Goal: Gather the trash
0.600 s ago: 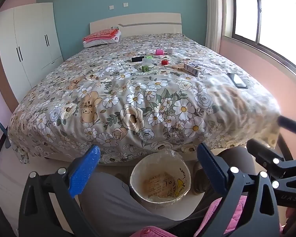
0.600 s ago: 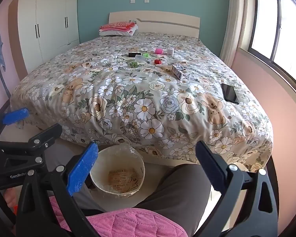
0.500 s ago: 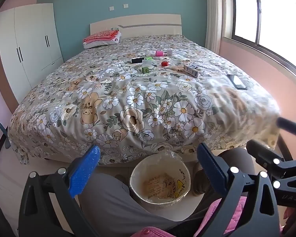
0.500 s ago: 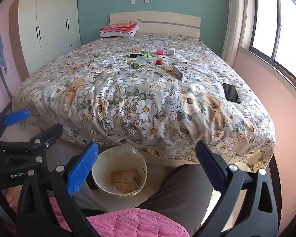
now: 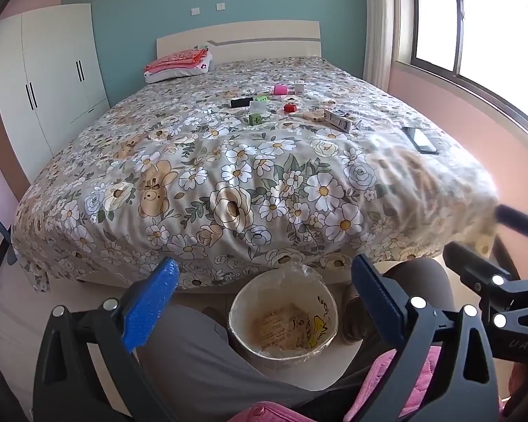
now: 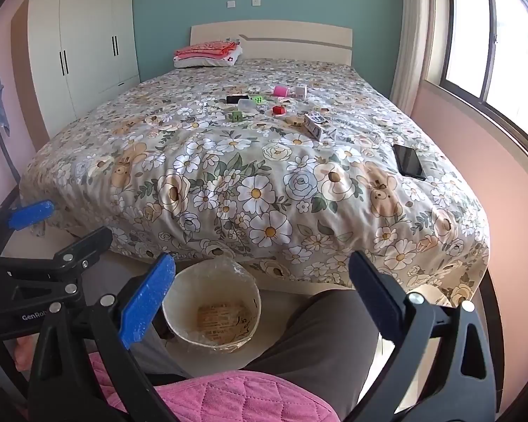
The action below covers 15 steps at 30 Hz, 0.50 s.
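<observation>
Looking down both sets of fingers, I see the left gripper and the right gripper spread as wide as they go, each with nothing between its blue, pebbled pads and hard black arms. Both hang above my lap, over grey trouser legs and a quilted pink cushion.

Between my knees on the pale floor stands the waste bin, a round, cream bucket lined with crinkled clear plastic film; a flat printed paper lies at its bottom.

The trash sits well apart from it, scattered near the middle of the bed, whose soft, rumpled cover is printed with daisies, roses and little bears. I can pick out a long white printed carton, a small red cube, two green dice-like cubes, one nearer and one farther back, a pink cylinder, a clear plastic tub, a white cube and a flat black bar. A glossy black phone lies alone near the bed's right edge. Folded red cloth rests on a pillow by the smooth beige headboard.
</observation>
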Motion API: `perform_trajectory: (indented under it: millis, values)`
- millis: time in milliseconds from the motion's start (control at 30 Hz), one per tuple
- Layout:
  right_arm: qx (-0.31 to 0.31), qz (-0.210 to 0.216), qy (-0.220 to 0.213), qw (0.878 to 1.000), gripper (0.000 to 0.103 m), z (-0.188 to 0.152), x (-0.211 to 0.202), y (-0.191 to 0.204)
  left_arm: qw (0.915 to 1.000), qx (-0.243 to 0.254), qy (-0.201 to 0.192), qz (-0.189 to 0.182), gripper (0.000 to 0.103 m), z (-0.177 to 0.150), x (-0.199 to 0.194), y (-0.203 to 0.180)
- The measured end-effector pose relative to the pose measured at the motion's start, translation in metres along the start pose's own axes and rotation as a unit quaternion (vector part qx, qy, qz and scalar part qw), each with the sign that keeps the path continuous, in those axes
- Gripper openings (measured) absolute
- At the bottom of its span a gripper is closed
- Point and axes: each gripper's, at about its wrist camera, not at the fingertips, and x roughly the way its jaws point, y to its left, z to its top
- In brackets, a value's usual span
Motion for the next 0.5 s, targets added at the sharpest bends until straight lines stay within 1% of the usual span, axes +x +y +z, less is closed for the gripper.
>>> perform_trajectory:
  millis: [33, 67, 233, 300, 500]
  values:
    - [-0.001, -0.001, 0.000, 1.000, 0.096, -0.0001, -0.0004, -0.0003, 1.0000, 0.000, -0.001, 0.003, 0.100, -0.0010, -0.0001, -0.0052]
    - [-0.001, 0.000, -0.001, 1.000, 0.096, -0.0004, -0.0004, -0.0005, 1.0000, 0.001, 0.002, 0.000, 0.100, 0.0047, 0.0007, 0.0018]
    - [0.000, 0.002, 0.000, 1.000, 0.096, -0.0006, -0.0008, -0.0009, 1.0000, 0.003, 0.002, -0.002, 0.100, 0.0037, -0.0003, 0.0008]
    - [0.001, 0.011, -0.002, 1.000, 0.096, -0.0004, -0.0012, -0.0006, 1.0000, 0.004, 0.002, -0.003, 0.100, 0.0068, -0.0005, 0.0001]
    - [-0.003, 0.009, -0.005, 1.000, 0.096, -0.0007, -0.0029, 0.0024, 1.0000, 0.009, 0.001, 0.000, 0.100, 0.0072, -0.0014, -0.0019]
